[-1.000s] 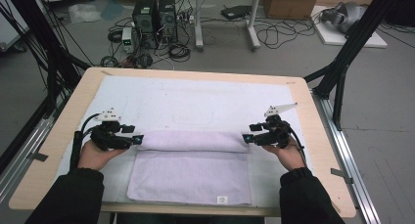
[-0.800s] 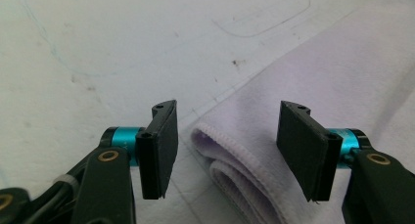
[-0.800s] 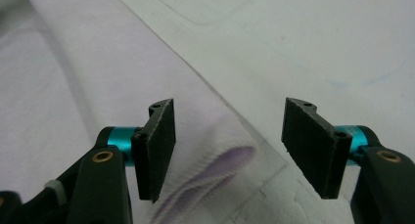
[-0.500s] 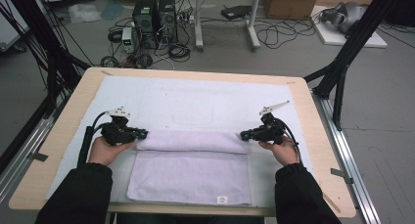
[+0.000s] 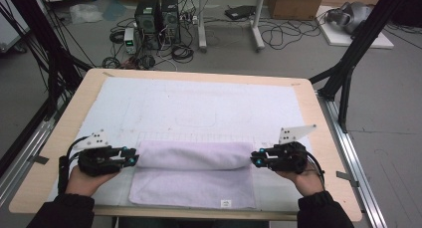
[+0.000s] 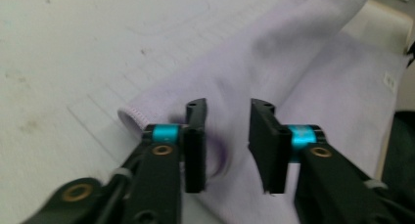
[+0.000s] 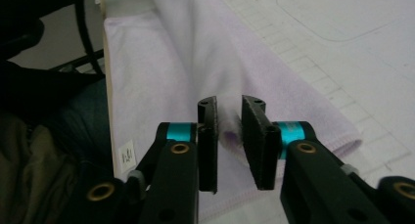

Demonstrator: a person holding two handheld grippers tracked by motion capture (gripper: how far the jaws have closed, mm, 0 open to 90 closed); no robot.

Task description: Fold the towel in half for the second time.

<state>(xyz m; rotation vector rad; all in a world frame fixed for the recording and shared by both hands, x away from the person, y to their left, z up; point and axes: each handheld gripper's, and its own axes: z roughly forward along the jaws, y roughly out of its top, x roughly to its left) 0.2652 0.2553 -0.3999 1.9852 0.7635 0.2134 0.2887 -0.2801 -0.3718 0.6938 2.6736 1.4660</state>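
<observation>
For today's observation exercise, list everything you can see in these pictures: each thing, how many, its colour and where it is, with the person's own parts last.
Lilac cloth towel: one, pale purple, near edge of mat, far half rolled over.
White work mat: one, covering the tabletop.
Light wooden table: one, beige, centre.
Black computer towers: two, on the floor beyond the table.
Cables: many, black, floor.
Left hand-held gripper: one, black, at the roll's left end, jaws just opening, apart.
Right hand-held gripper: one, black, at the right end, likewise.
</observation>
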